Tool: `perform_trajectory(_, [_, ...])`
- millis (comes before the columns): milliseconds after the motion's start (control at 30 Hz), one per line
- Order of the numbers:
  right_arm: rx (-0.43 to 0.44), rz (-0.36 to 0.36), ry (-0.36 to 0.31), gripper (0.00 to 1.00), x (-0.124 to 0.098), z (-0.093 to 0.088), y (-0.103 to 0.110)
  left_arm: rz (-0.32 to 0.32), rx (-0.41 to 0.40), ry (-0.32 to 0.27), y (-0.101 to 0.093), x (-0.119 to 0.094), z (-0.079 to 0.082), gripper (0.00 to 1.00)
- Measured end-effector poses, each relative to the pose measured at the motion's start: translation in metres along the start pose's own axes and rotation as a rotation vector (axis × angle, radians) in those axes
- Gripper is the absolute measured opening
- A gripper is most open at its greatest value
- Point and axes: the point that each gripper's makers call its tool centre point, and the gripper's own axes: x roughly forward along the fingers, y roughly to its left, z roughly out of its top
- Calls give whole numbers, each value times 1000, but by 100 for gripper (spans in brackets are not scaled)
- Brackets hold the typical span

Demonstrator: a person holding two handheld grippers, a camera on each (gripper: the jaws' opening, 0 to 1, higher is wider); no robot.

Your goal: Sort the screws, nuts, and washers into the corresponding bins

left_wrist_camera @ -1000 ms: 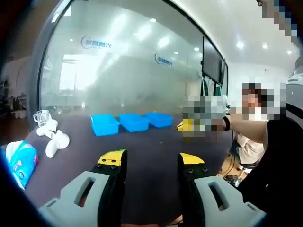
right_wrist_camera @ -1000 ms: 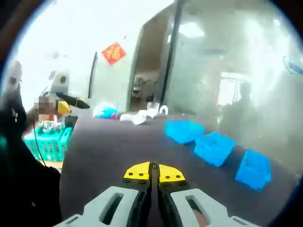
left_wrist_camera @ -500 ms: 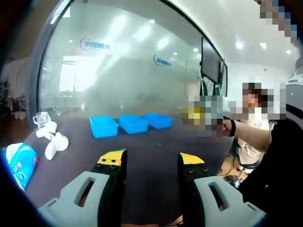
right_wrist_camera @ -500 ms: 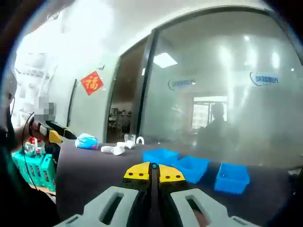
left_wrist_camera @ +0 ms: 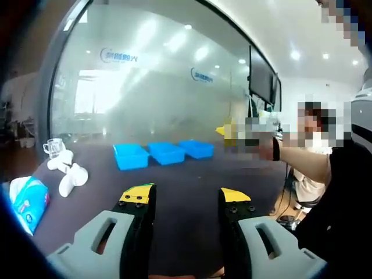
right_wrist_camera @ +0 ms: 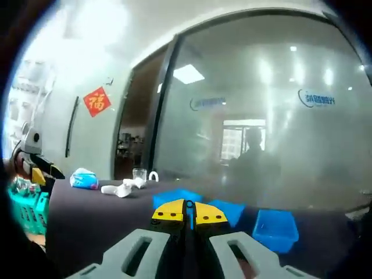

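**A:** Left gripper view, and the left claw hangs over the dark table with jaws spread wide, nothing between them. Straight ahead of it, well apart, three blue bins sit in a row.

**B:** Right gripper view has the right claw pressed shut, yellow tips touching, and I can't see anything pinched there. The bins lie just beyond its tips.

**A:** The screws, nuts and washers? One tiny speck on the table ahead of the left claw, too small to name.

**B:** My guess: small, hard, light, slippery metal. Take screws across the shank and nuts across the flats; washers lie flat, so catch an edge.

**A:** Off to the left claw's left: white handset-like objects, a clear cup, a tissue pack. To its right, a person's arm.

**B:** Nothing blocks the bins.
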Motion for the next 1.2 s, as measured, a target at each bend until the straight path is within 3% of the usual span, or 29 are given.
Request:
perform_trajectory(267, [17, -30, 23, 1, 52, -1, -24, 6, -9, 0, 2, 1, -1, 43])
perform_trajectory(700, [-5, -71, 146, 1, 139, -30, -50, 24, 0, -13, 7, -6, 7, 43])
perform_trajectory(800, [-23, -67, 208, 1, 152, -43, -51, 29, -3, -14, 9, -8, 7, 43])
perform_trajectory(1200, [-70, -70, 255, 2, 174, -63, -48, 41, -10, -7, 13, -12, 4, 43])
